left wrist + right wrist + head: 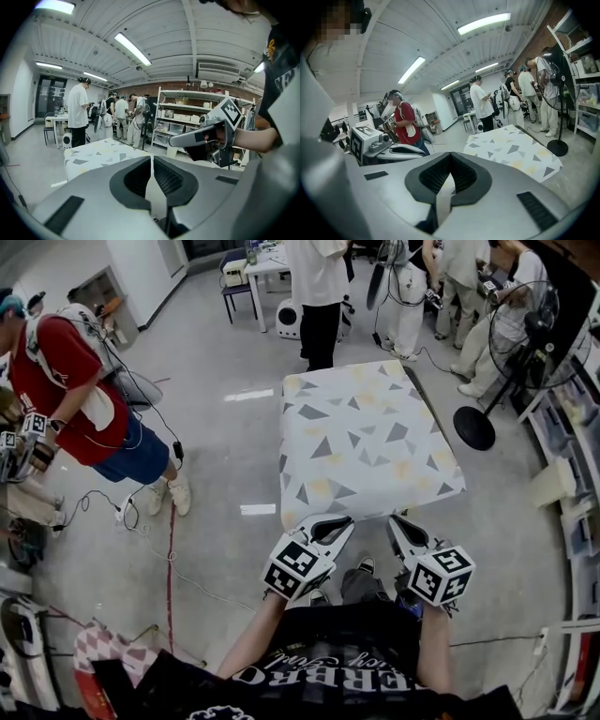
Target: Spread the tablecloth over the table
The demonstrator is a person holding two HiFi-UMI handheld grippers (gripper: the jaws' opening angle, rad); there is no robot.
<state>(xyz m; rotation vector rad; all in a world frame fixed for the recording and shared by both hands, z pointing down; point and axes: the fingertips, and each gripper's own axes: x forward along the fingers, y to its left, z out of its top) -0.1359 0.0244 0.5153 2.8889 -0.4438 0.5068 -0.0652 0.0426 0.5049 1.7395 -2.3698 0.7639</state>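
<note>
Left gripper (343, 521) (151, 157) and right gripper (397, 523) (451, 153) hang side by side at the near edge of the tablecloth (366, 442) (101, 150) (515, 152), each with its jaws closed tip to tip and empty. Their marker cubes, left (298, 568) and right (441, 576), face up toward the head camera, held on bare forearms above a dark printed shirt (328, 671).

The tablecloth, white with grey and yellow triangles, lies flat over the whole top of a small table, which is hidden beneath it. Its near and left sides hang down toward the grey floor (216, 427). In both gripper views the cloth lies beyond the jaw tips, not between them.

Well to the left of the table, a person in a red shirt (66, 381) (404, 124) and blue shorts stands among loose cables. Past the far end stands a person in a white top (319, 287) (77, 112) and black trousers, next to a white desk (267, 263). A standing fan (525, 334) (558, 84) on a round black base sits near the table's far right corner, with several people behind it. Shelving (197, 112) with boxes lines the right wall.
</note>
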